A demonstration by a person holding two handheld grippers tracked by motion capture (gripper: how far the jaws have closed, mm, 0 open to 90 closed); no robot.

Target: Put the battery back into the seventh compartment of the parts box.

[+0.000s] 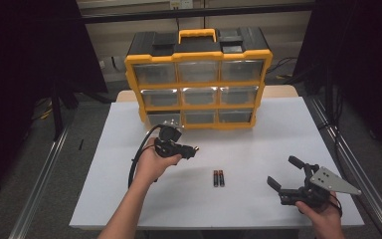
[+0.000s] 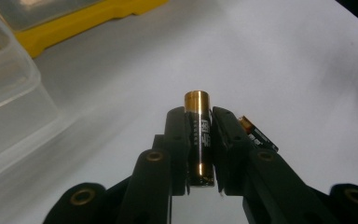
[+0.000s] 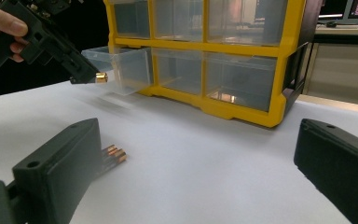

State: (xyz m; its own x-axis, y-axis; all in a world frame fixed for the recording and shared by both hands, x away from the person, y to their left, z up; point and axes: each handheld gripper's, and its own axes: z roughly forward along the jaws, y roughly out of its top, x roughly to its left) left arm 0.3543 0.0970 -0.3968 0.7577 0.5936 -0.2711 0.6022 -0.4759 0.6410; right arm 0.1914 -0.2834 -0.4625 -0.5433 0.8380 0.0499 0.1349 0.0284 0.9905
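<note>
My left gripper (image 2: 199, 119) is shut on a black battery with gold ends (image 2: 199, 140), which lies lengthwise between the jaws. In the high view this gripper (image 1: 193, 150) hovers above the table, just in front of the pulled-out bottom-left drawer (image 1: 165, 120) of the yellow and black organizer (image 1: 199, 55). Two more batteries (image 1: 219, 178) lie side by side on the white table (image 1: 258, 149). My right gripper (image 1: 283, 173) rests open near the front right edge with nothing between its jaws. From the right gripper view, the held battery's gold tip (image 3: 101, 77) points at the clear drawer (image 3: 121, 70).
The organizer stands at the back of the table with several clear drawers, all but one closed. A cable (image 1: 138, 157) loops from the left gripper. Dark curtains and metal rails flank the table.
</note>
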